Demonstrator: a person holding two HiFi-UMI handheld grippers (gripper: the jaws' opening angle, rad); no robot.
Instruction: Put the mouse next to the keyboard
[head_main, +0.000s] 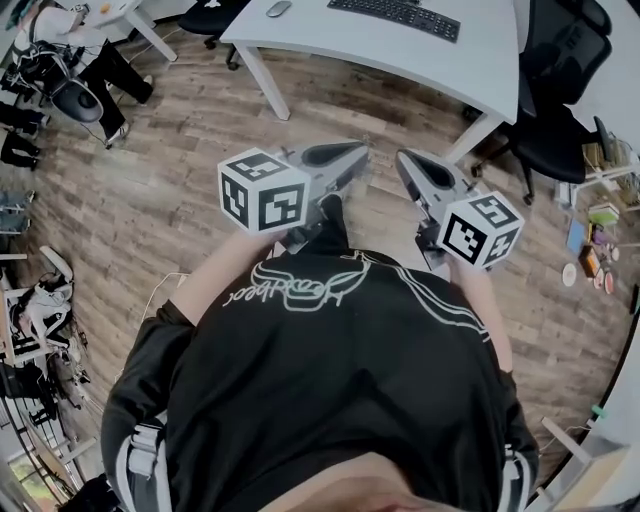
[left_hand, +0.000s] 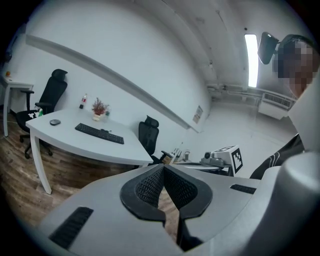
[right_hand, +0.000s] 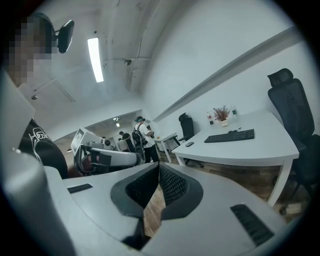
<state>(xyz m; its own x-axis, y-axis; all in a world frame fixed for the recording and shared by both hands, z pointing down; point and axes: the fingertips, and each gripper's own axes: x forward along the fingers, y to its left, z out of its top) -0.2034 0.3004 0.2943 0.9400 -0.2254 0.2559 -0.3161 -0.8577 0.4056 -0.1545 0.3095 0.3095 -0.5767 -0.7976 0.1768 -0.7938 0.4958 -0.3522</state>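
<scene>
Wood floor (head_main: 170, 180) | left tongs (head_main: 362, 150) and right tongs (head_main: 402, 160) closed, empty | pointing toward desk (head_main: 470, 60)

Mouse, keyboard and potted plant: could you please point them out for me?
mouse (left_hand: 55, 122), left gripper view, middle of its top.
keyboard (left_hand: 99, 133), left gripper view, middle of its keys.
potted plant (left_hand: 99, 107), left gripper view, its foliage.

Black jacket (head_main: 330, 400) — white line print.
</scene>
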